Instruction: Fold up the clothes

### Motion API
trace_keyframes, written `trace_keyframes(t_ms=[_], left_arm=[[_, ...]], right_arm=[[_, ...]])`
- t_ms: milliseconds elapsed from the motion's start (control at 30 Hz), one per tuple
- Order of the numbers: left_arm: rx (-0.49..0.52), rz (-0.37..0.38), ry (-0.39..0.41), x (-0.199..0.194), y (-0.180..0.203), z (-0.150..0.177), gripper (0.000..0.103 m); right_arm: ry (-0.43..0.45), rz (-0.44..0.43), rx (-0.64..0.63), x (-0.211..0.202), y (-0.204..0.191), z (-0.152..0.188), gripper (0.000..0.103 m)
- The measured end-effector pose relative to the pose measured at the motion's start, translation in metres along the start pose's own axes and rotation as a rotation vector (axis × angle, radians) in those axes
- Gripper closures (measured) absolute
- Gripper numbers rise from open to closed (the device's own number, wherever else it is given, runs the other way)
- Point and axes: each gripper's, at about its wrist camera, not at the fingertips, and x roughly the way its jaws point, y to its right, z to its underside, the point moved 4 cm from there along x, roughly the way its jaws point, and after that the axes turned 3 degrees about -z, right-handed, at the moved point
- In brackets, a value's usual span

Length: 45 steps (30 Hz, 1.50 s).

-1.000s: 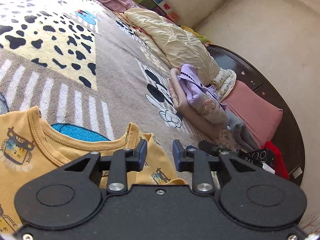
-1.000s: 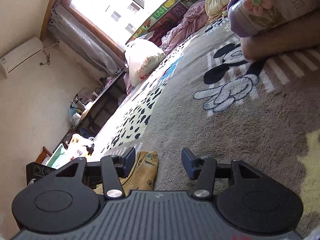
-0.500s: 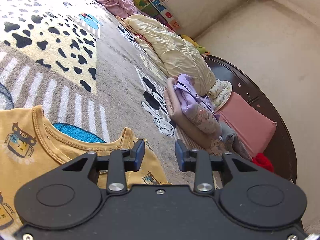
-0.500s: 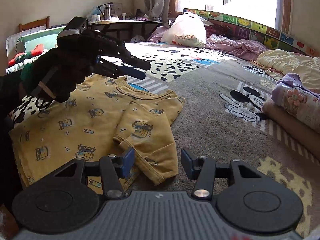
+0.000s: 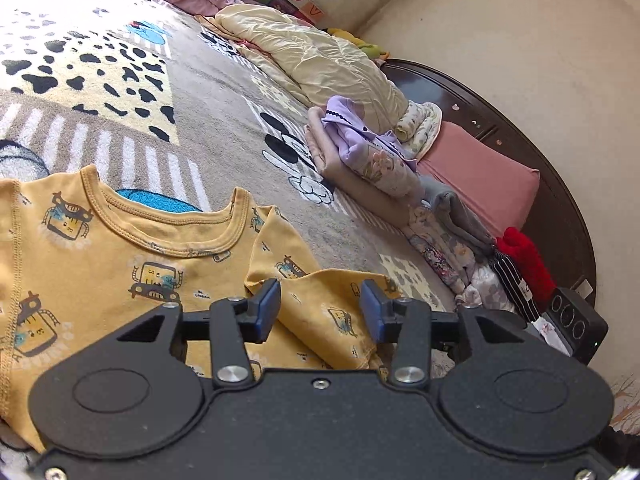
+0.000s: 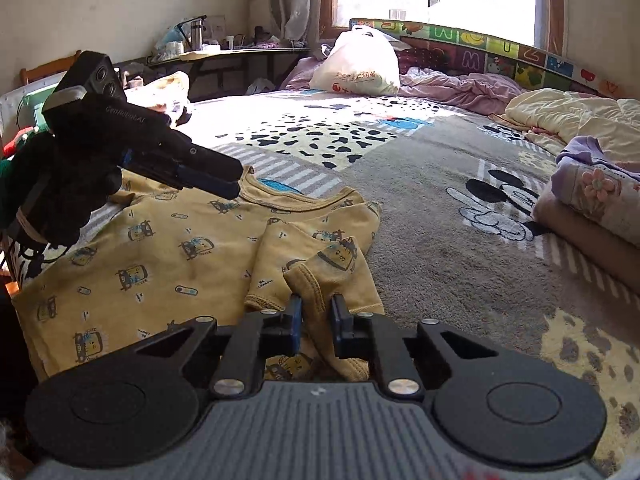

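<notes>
A yellow child's shirt [image 6: 160,256] with robot prints lies face up on the patterned blanket [image 6: 420,216], its right sleeve folded in over the chest. My right gripper [image 6: 316,320] is closing, and its pads pinch the sleeve's cuff [image 6: 310,280], which stands up between them. My left gripper [image 5: 320,312] is opening above the same sleeve [image 5: 320,296], just below the collar [image 5: 168,236]; nothing is gripped between its blue pads. In the right wrist view the left gripper [image 6: 224,178] hovers over the collar, held by a black-gloved hand [image 6: 68,184].
A stack of folded clothes [image 5: 372,160] sits right of the shirt, with a cream quilt [image 5: 320,60] and a pink cushion [image 5: 480,184] behind it. The dark wooden bed frame [image 5: 568,216] curves along the right. A white bag [image 6: 356,64] lies by the window.
My right gripper rolled upright, swung over the shirt and closed on the sleeve cuff. The left gripper's jaws widened and it drew back, so more of the shirt shows.
</notes>
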Motion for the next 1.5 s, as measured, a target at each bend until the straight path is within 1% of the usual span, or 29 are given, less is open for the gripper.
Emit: trace_keyframes(t_ms=[167,267,333,433,533,633,767,833,867,967,1067,1200,1233,1333,1400,1433,1500], left_arm=[[0.106,0.033,-0.069,0.006,0.019,0.016,0.054],[0.152,0.014,-0.102,0.013,0.024,0.023,0.054],[0.167,-0.006,-0.122,0.017,0.023,0.026,0.054],[0.176,-0.029,-0.139,0.023,0.021,0.028,0.053],[0.179,-0.039,-0.151,0.027,0.020,0.029,0.053],[0.177,-0.051,-0.160,0.031,0.018,0.028,0.052],[0.174,-0.056,-0.165,0.034,0.017,0.028,0.052],[0.178,-0.057,-0.166,0.033,0.018,0.029,0.052],[0.179,-0.057,-0.166,0.033,0.018,0.029,0.051],[0.176,-0.058,-0.161,0.031,0.017,0.028,0.051],[0.170,-0.057,-0.152,0.027,0.017,0.027,0.051],[0.167,-0.058,-0.142,0.024,0.017,0.026,0.051],[0.168,-0.059,-0.141,0.023,0.017,0.026,0.050],[0.170,-0.067,-0.142,0.023,0.016,0.027,0.048],[0.171,-0.070,-0.143,0.023,0.016,0.027,0.047],[0.170,-0.072,-0.143,0.023,0.016,0.028,0.047],[0.171,-0.074,-0.145,0.024,0.015,0.028,0.047]], right_arm=[[0.136,-0.021,0.346,-0.022,0.059,-0.012,0.089],[0.227,-0.008,0.529,-0.037,0.100,-0.017,0.089],[0.269,0.016,0.622,-0.047,0.125,-0.019,0.089],[0.293,0.087,0.720,-0.056,0.162,-0.016,0.089],[0.278,0.147,0.782,-0.060,0.191,-0.007,0.089],[0.243,0.192,0.869,-0.058,0.213,0.011,0.089],[0.210,0.217,0.919,-0.050,0.222,0.035,0.089],[0.204,0.216,0.934,-0.048,0.222,0.043,0.089],[0.214,0.202,0.958,-0.049,0.222,0.046,0.089],[0.306,0.107,1.090,-0.061,0.219,0.050,0.089],[0.374,0.014,1.143,-0.075,0.209,0.039,0.089],[0.472,-0.163,1.250,-0.100,0.184,0.023,0.089],[0.486,-0.177,1.263,-0.104,0.181,0.022,0.089],[0.513,-0.161,1.322,-0.114,0.180,0.035,0.089],[0.495,-0.105,1.381,-0.111,0.187,0.058,0.089],[0.470,-0.053,1.410,-0.108,0.192,0.076,0.089],[0.445,0.000,1.477,-0.099,0.199,0.107,0.089]])
